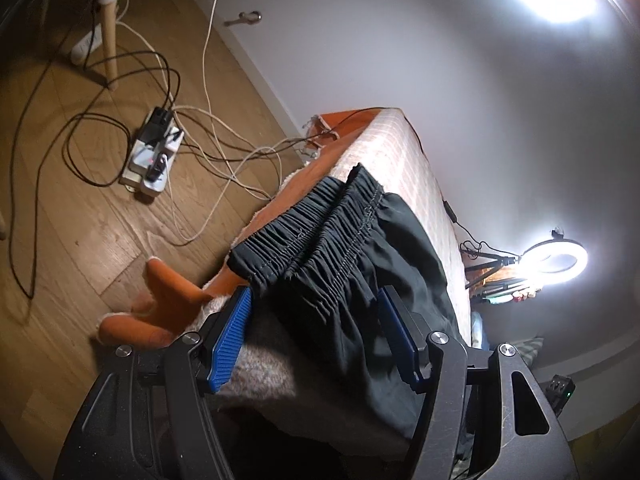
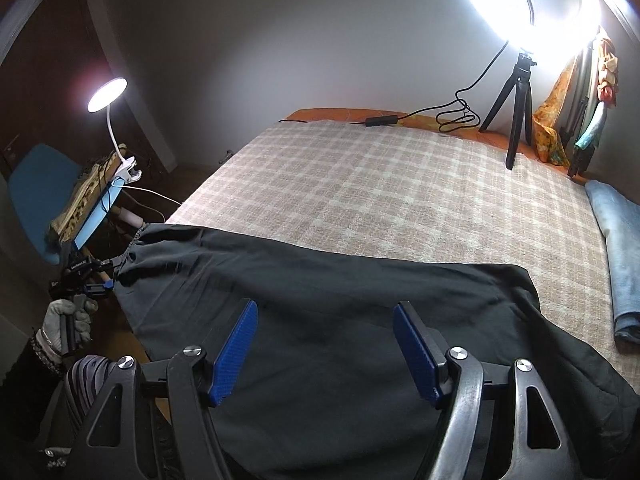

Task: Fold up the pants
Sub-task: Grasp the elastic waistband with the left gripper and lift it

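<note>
Dark pants (image 2: 320, 300) lie spread across the near part of a bed with a plaid blanket (image 2: 400, 184). Their elastic waistband (image 1: 316, 228) sits at the bed's left edge. My left gripper (image 1: 316, 300) is open just behind the waistband, with gathered fabric between its blue pads (image 1: 232, 332). It also shows small at the far left of the right wrist view (image 2: 96, 276), at the waistband corner. My right gripper (image 2: 324, 312) is open above the middle of the pants, its jaws apart and holding nothing.
A ring light on a tripod (image 2: 516, 92) and its cable stand at the bed's far side. Folded blue cloth (image 2: 616, 256) lies on the right. A clip lamp (image 2: 108, 92), a blue chair (image 2: 36, 192), a power strip with cables (image 1: 152, 156) and an orange plush toy (image 1: 160, 300) are on the left.
</note>
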